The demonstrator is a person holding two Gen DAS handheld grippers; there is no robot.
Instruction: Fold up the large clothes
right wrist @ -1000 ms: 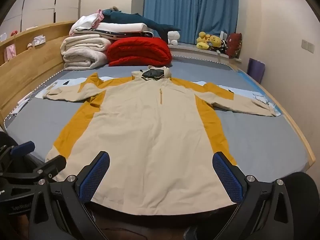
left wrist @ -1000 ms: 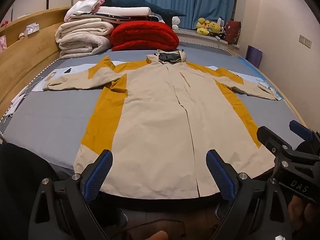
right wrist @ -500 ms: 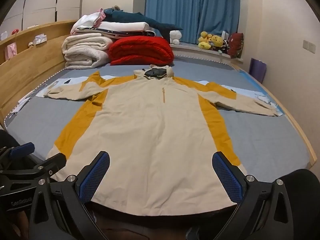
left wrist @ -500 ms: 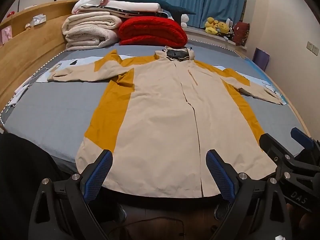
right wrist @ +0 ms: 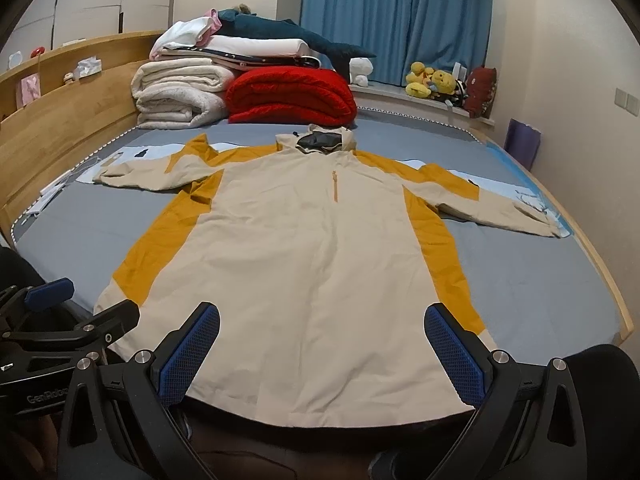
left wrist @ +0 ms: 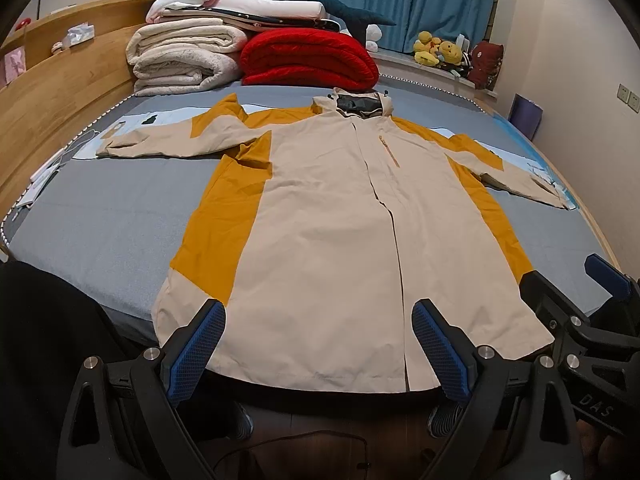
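A large beige and mustard hooded jacket [left wrist: 328, 224] lies flat, front up, on the grey bed [left wrist: 108, 224], sleeves spread to both sides, hem toward me. It also shows in the right wrist view [right wrist: 304, 248]. My left gripper [left wrist: 318, 354] is open and empty, held just in front of the hem. My right gripper [right wrist: 322, 354] is open and empty, also just short of the hem. Each gripper shows at the edge of the other's view: the right one [left wrist: 592, 320], the left one [right wrist: 60, 320].
Folded white blankets [left wrist: 184, 58] and a red quilt [left wrist: 310, 58] are stacked at the far end of the bed. A wooden headboard [left wrist: 52, 100] runs along the left. Plush toys [left wrist: 436, 50] sit on the window sill. The wall is on the right.
Both grippers have shifted slightly; the jacket sits a little lower and closer in both views. The jacket itself has not moved. Both grippers stay open.
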